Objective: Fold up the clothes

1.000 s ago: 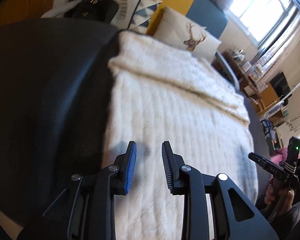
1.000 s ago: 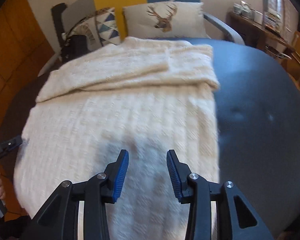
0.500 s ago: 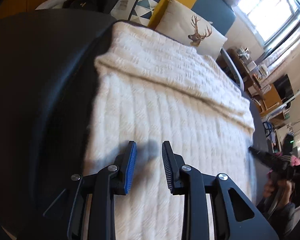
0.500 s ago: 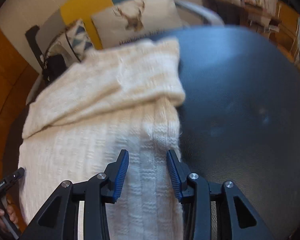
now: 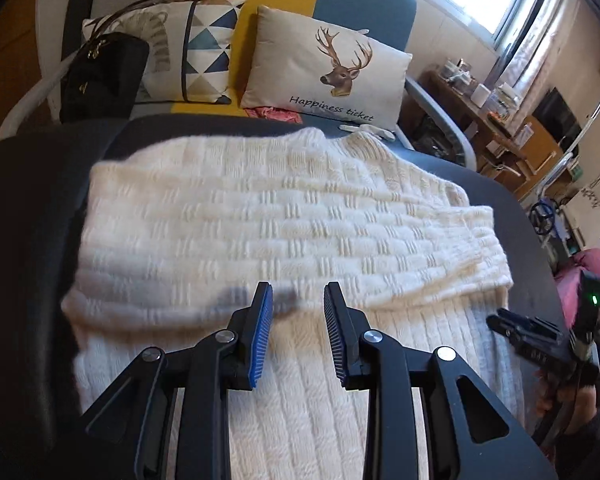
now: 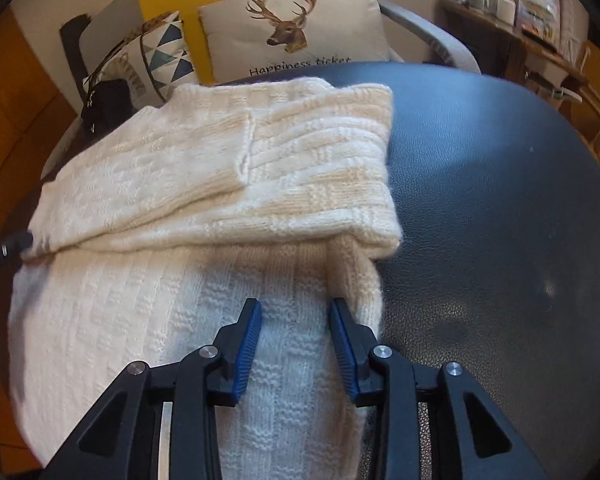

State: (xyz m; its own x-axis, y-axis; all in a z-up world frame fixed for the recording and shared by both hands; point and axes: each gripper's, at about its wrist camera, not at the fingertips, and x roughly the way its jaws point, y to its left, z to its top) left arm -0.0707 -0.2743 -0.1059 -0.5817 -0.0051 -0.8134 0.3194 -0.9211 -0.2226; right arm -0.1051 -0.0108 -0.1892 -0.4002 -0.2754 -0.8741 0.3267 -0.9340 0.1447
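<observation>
In your left wrist view your left gripper hangs released over the sweater spread on the dark desk ahead, and in your right wrist view your right gripper stands released astride its right edge.

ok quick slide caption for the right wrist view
Right gripper fingers open over the right edge of a half-folded cream knit sweater on a dark round table.

The sweater is thick cream knit — fuzzy, ribbed, matt. The tabletop looks like dark leather-grain vinyl with a soft sheen. Each tool is matt black plastic — ridged blue rubber pads, shiny metal pins.
</observation>
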